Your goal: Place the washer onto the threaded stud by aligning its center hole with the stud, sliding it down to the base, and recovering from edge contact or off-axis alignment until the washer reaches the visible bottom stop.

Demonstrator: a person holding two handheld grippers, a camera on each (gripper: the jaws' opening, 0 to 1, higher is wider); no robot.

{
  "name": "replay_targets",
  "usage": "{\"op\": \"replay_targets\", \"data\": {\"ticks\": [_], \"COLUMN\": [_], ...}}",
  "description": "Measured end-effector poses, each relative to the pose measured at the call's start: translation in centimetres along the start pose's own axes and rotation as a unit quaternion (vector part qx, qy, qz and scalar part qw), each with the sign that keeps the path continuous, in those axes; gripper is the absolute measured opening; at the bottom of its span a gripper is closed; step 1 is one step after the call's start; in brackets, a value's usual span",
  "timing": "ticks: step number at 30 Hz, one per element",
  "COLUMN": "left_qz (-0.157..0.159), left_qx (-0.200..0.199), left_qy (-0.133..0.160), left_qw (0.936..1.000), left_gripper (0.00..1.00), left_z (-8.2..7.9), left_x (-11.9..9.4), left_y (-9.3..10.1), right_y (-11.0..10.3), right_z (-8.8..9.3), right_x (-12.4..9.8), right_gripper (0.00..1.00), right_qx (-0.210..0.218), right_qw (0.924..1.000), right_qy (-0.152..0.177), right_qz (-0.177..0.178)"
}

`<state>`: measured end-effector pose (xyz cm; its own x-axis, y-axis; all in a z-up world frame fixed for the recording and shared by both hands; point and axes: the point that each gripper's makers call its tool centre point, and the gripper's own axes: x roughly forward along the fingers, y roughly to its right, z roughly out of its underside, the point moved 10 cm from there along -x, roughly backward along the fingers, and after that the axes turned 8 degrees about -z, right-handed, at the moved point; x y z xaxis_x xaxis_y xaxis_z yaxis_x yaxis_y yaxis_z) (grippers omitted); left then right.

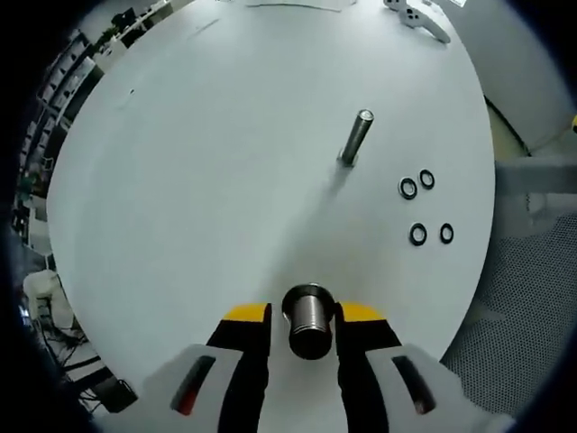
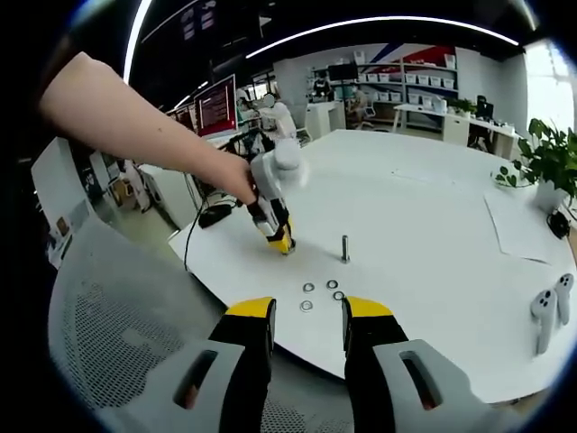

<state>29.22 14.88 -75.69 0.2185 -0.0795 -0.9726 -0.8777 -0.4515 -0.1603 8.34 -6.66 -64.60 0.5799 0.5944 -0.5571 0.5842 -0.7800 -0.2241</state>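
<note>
The left claw [image 1: 303, 317], yellow-tipped with black jaws, is clamped on a short metal cylinder [image 1: 308, 320] with a ribbed, machined side and a dark hollow end, held low over the round white desk [image 1: 198, 180]. Ahead of it, well apart, the threaded stud [image 1: 355, 137] rises from the desk as a slim grey rod with a rounded cap, casting a soft shadow. Just beside the stud lie four washers [image 1: 408, 188], small dark flat rings set in two loose pairs, all flat on the matte surface and none yet on the stud.

In the right gripper view, the right claw [image 2: 306, 314] hangs near the desk edge with its jaws apart and nothing between them, above a grey mesh chair [image 2: 117, 334]. A person's arm [image 2: 135, 122] reaches in to the left gripper [image 2: 273, 206] at the desk, near the stud [image 2: 344, 248] and washers [image 2: 307, 306].

The risk, by the look of it: thin, smooth rings lying flat on a slick desk may skid from the jaws, or a washer brought in tilted could catch on the stud's threads and jam short of the base.
</note>
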Motion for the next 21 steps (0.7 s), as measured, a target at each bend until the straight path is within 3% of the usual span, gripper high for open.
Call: {"op": "replay_targets", "data": {"ticks": [2, 7, 12, 21], "left_qz": [0.015, 0.008, 0.007, 0.001], "left_qx": [-0.018, -0.027, -0.052, -0.133], "left_qy": [0.005, 0.01, 0.015, 0.024], "left_qw": [0.9997, 0.9996, 0.9985, 0.9908], "left_gripper": [0.26, 0.28, 0.28, 0.29], "left_z": [0.3, 1.4, 3.5, 6.9], "left_x": [-0.2, -0.8, -1.4, -2.4], "left_y": [0.1, -0.3, -0.7, -1.4], "right_y": [0.0, 0.0, 0.0, -0.1], "right_z": [0.0, 0.0, 0.0, 0.0], "right_x": [0.0, 0.0, 0.0, 0.1], "right_gripper": [0.32, 0.32, 0.32, 0.32], "right_qx": [0.0, 0.0, -0.001, -0.003], "right_qw": [1.0, 1.0, 1.0, 1.0], "right_qy": [0.0, -0.001, -0.002, -0.003], "right_qz": [0.0, -0.001, -0.001, -0.004]}}
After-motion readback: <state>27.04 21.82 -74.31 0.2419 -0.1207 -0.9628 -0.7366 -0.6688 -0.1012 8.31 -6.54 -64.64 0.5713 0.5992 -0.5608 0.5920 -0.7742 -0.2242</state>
